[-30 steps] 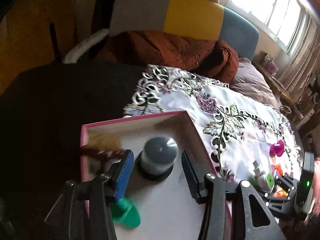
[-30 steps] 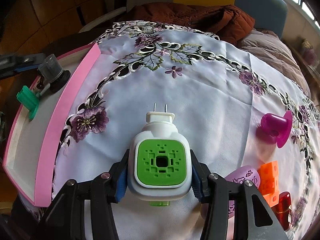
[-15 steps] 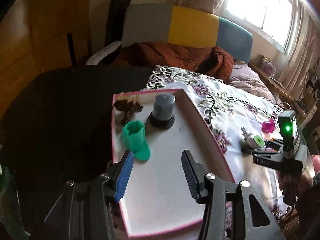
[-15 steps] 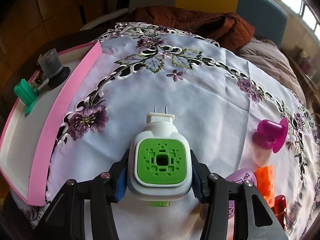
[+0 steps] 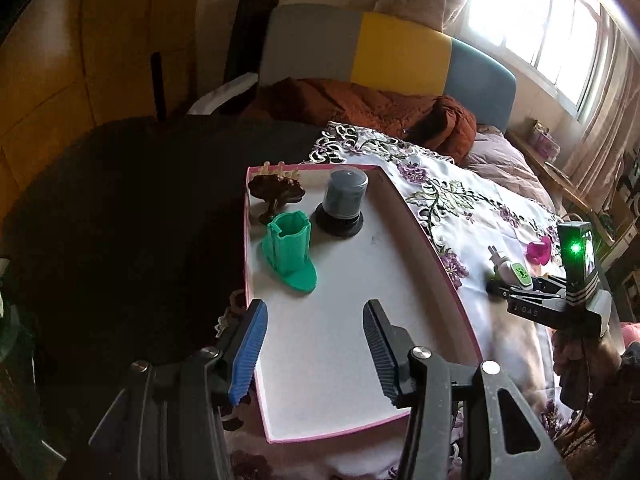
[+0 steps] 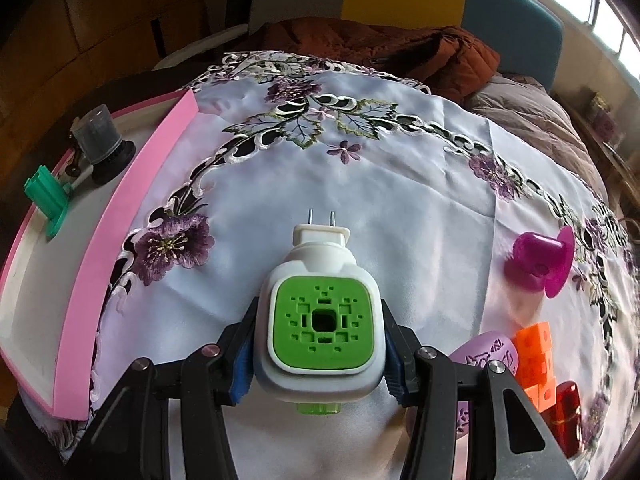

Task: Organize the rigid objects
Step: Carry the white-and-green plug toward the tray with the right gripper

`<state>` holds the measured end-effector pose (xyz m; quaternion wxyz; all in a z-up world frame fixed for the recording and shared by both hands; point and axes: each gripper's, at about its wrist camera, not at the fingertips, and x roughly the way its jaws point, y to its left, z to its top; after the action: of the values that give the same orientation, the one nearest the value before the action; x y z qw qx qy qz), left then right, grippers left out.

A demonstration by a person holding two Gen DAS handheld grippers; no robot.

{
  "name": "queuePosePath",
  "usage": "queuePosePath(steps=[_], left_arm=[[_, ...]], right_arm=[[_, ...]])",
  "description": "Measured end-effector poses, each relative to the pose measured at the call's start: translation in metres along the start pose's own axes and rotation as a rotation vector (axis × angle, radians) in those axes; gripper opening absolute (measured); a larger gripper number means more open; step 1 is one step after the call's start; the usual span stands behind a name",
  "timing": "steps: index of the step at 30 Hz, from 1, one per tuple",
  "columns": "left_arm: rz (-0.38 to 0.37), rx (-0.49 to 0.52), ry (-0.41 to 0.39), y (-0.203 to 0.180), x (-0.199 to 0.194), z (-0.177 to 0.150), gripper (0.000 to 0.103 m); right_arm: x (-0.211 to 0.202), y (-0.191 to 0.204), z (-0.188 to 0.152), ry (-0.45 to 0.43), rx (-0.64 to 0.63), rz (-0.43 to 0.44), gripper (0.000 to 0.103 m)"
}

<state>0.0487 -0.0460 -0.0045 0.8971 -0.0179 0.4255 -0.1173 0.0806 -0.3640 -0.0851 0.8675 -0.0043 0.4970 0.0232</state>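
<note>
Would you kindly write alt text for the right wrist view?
The right gripper clamps a white plug-in device with a green face above an embroidered tablecloth. A pink-rimmed tray sits left; a magenta spool lies right.

Colours and patterns of the items in view

The plug-in device (image 6: 322, 318) is white with a green perforated face. The tray (image 6: 120, 216) has a pink rim and white floor; it carries a green holder (image 5: 290, 246), a grey cylinder (image 5: 346, 198) on a black base, and a dark brown ornament (image 5: 276, 190). The tablecloth (image 6: 400, 184) is white with purple flowers and dark scrollwork. Beside it: a magenta spool (image 6: 540, 266), orange blocks (image 6: 534, 354), a lilac patterned piece (image 6: 486, 352), a red piece (image 6: 566, 412).
</note>
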Motion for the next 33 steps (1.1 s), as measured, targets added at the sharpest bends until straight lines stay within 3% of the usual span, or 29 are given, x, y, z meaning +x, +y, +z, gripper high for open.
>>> queuePosePath(steps=[12, 16, 26, 30, 33], left_arm=[[-0.008, -0.041, 0.008, 0.020, -0.001, -0.009, 0.050], [-0.005, -0.053, 0.005, 0.027, -0.002, -0.011, 0.050], [0.001, -0.094, 0.006, 0.042, -0.001, -0.013, 0.050], [0.005, -0.112, 0.007, 0.048, -0.001, -0.014, 0.050], [0.010, -0.119, 0.005, 0.051, -0.002, -0.015, 0.050]], right_arm=[[-0.004, 0.008, 0.004, 0.005, 0.046, -0.089, 0.052], [-0.022, 0.018, 0.011, -0.058, 0.046, -0.093, 0.052], [-0.069, 0.096, 0.031, -0.174, -0.079, 0.106, 0.052], [-0.065, 0.129, 0.037, -0.157, -0.125, 0.188, 0.052], [-0.054, 0.157, 0.040, -0.136, -0.176, 0.203, 0.052]])
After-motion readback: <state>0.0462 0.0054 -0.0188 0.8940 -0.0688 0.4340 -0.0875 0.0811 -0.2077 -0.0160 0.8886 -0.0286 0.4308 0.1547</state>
